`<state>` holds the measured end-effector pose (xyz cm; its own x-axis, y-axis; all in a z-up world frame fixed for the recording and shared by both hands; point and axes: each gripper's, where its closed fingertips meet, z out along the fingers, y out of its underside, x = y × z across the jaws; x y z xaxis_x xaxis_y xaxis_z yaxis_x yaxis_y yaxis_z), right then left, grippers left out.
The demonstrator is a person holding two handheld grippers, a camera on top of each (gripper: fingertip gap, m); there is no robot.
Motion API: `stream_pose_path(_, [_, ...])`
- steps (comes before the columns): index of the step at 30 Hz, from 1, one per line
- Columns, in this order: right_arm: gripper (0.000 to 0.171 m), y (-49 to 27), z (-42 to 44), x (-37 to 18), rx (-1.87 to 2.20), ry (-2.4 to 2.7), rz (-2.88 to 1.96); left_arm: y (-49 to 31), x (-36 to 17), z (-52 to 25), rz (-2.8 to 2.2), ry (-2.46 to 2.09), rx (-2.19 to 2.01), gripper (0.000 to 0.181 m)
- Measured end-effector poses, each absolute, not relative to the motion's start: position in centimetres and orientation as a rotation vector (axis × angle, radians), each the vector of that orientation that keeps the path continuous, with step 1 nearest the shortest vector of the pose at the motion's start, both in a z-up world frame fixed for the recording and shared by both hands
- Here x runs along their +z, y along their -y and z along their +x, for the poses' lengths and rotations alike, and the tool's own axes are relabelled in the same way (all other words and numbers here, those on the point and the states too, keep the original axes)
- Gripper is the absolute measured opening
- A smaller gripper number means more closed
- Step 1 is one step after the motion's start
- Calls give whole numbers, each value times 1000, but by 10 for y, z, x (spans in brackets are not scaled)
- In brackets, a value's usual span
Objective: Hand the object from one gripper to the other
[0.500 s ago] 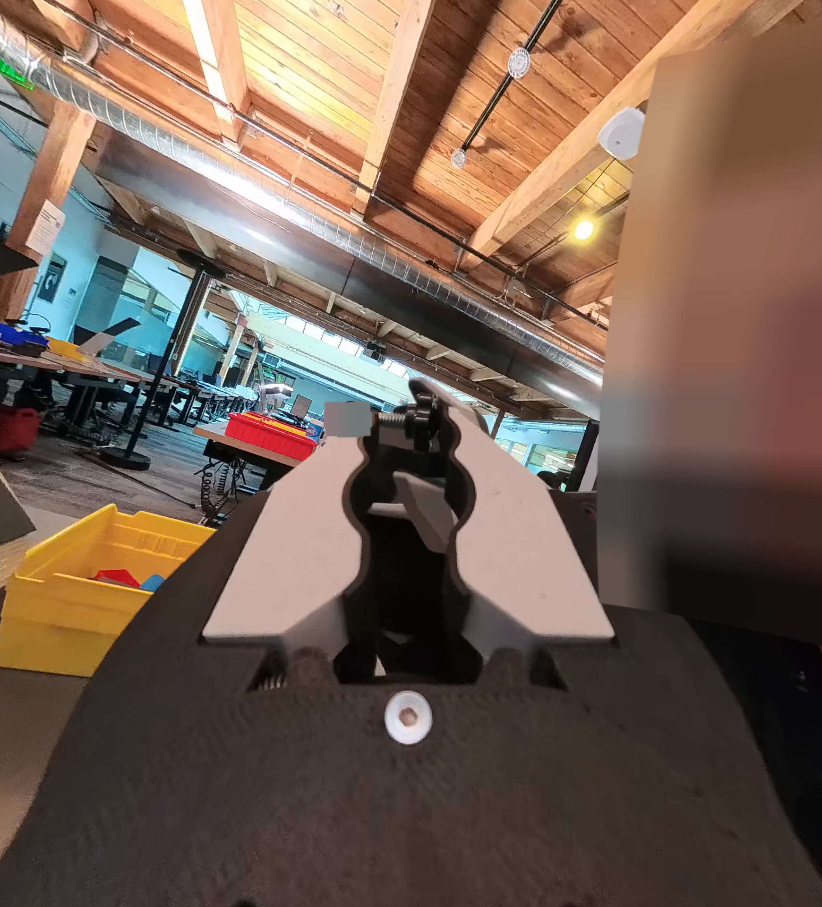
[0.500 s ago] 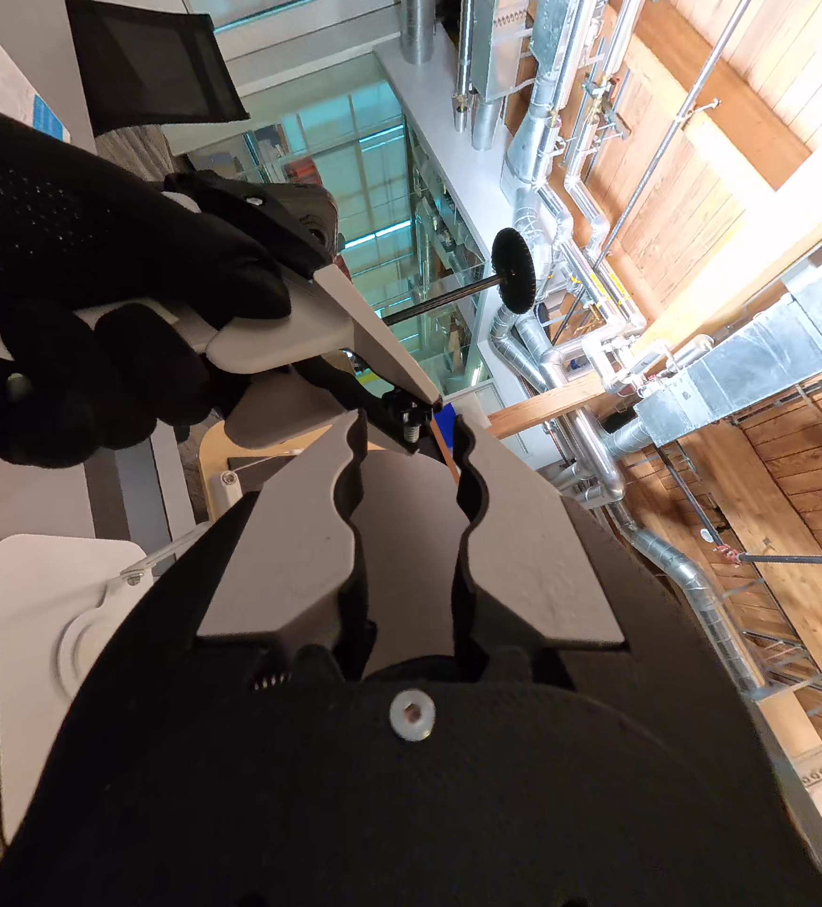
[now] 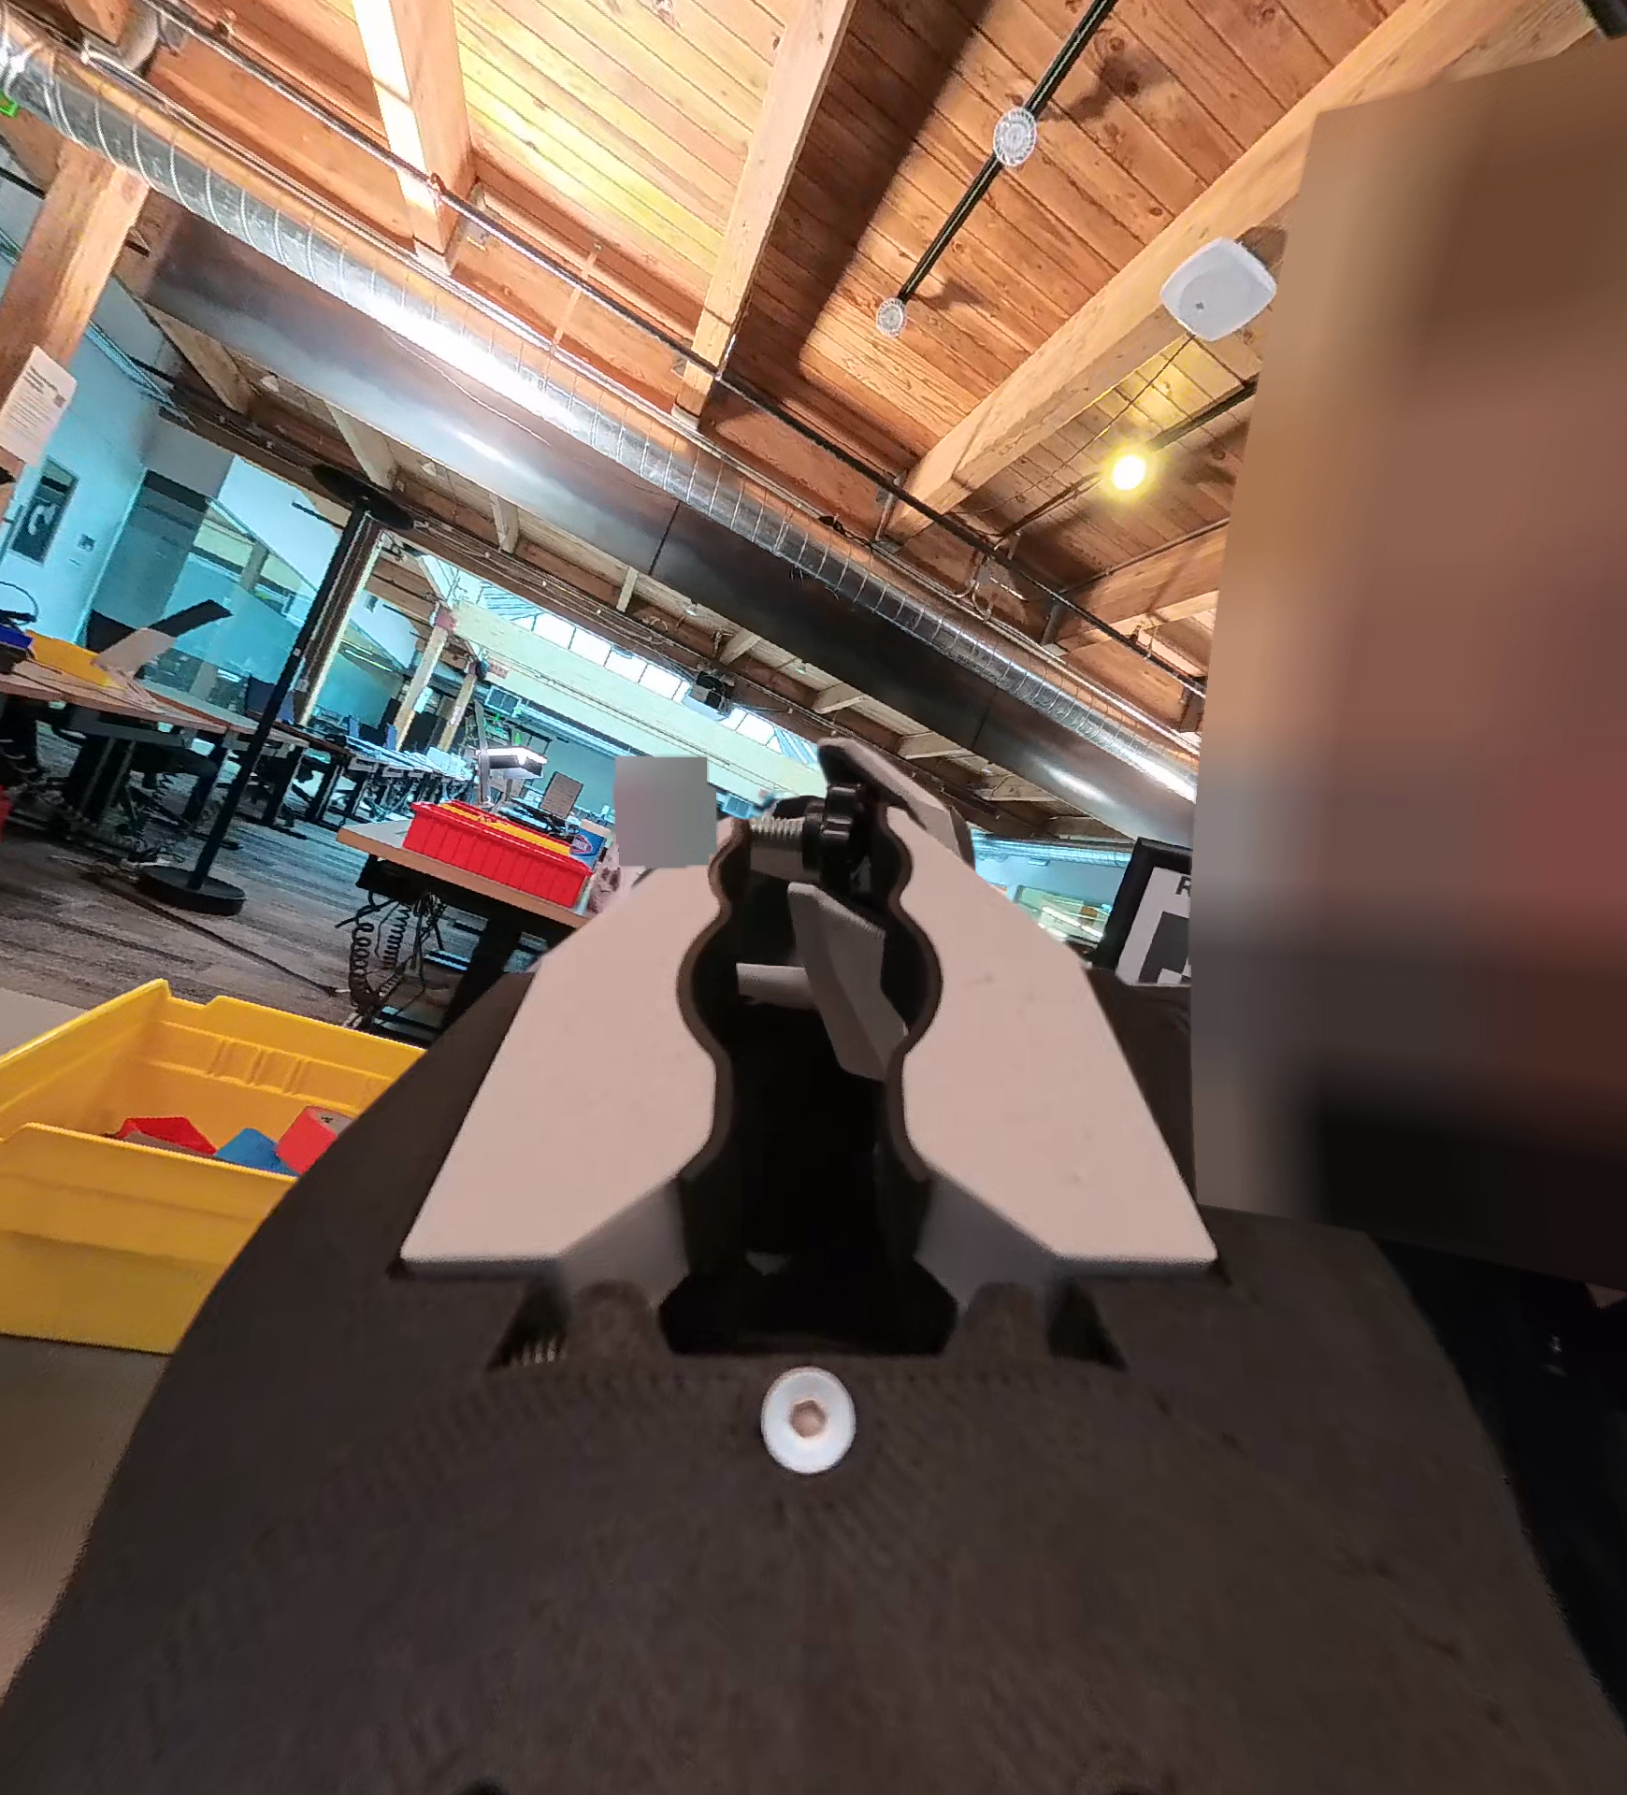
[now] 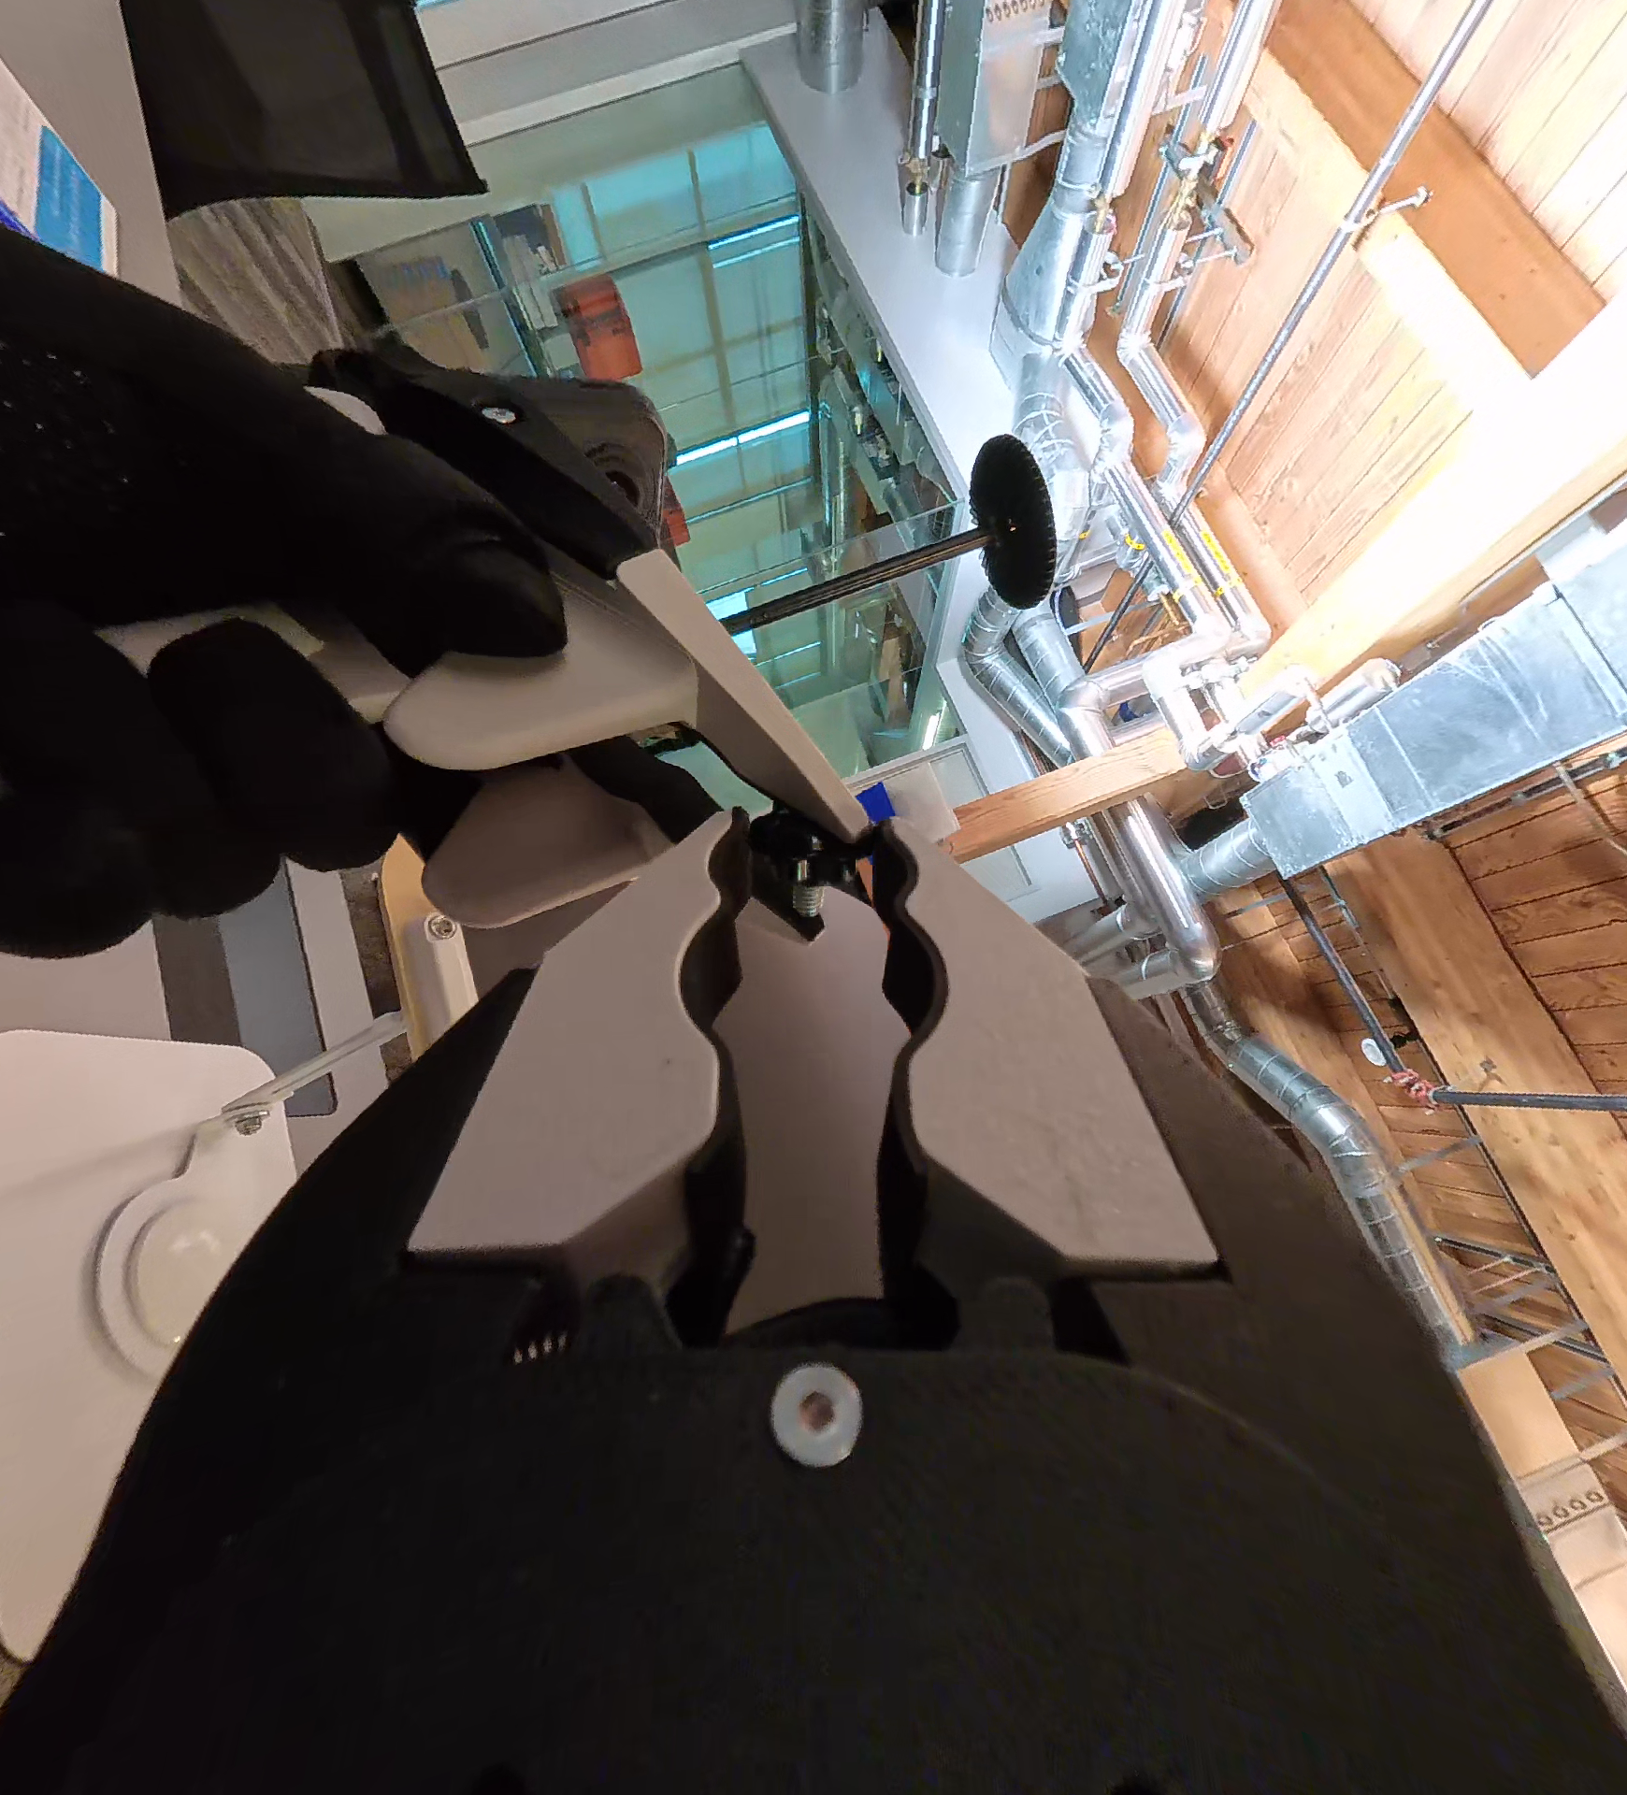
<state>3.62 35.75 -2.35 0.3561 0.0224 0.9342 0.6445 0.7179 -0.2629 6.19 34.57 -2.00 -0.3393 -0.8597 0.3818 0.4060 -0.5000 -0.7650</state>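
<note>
Screw (image 3: 805, 833) clamped in left gripper (image 3: 805, 850); right gripper (image 4: 802, 840), jaws apart, has closed in around it

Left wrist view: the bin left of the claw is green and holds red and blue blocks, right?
Not quite. The bin is yellow, not green, as the left wrist view shows. It does sit left of the claw and hold red and blue blocks.

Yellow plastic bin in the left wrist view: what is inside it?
Inside the yellow plastic bin, a few red and blue blocks show above its near wall. The wall and the black left gripper body cover the rest, so the full contents cannot be told.
</note>
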Motion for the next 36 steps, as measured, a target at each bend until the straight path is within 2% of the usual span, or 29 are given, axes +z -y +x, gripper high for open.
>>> stream_pose_path(1, [22, -358, 37, -24, -435, 1156, -697, -346, -20, 62, -1007, -713, -1912, 23])
stream_pose_path(4, [23, -364, 41, -26, -326, 1149, -786, -356, -20, 60, -1021, -686, -1810, 38])
stream_pose_path(6, [23, -369, 46, -26, -180, 1122, -881, -362, -21, 55, -1025, -698, -1654, 40])
stream_pose_path(13, [22, -364, 59, -22, 688, 988, -1158, -372, -35, 54, -899, -992, -387, 49])
stream_pose_path(16, [22, -359, 59, -27, 997, 963, -1222, -367, -38, 59, -794, -1064, -50, 51])
stream_pose_path(25, [21, -351, 52, -46, 1320, 992, -1318, -349, -42, 73, -670, -1146, 157, 34])
stream_pose_path(36, [22, -352, 60, -58, 1302, 1035, -1368, -350, -59, 74, -688, -1297, 208, 28])
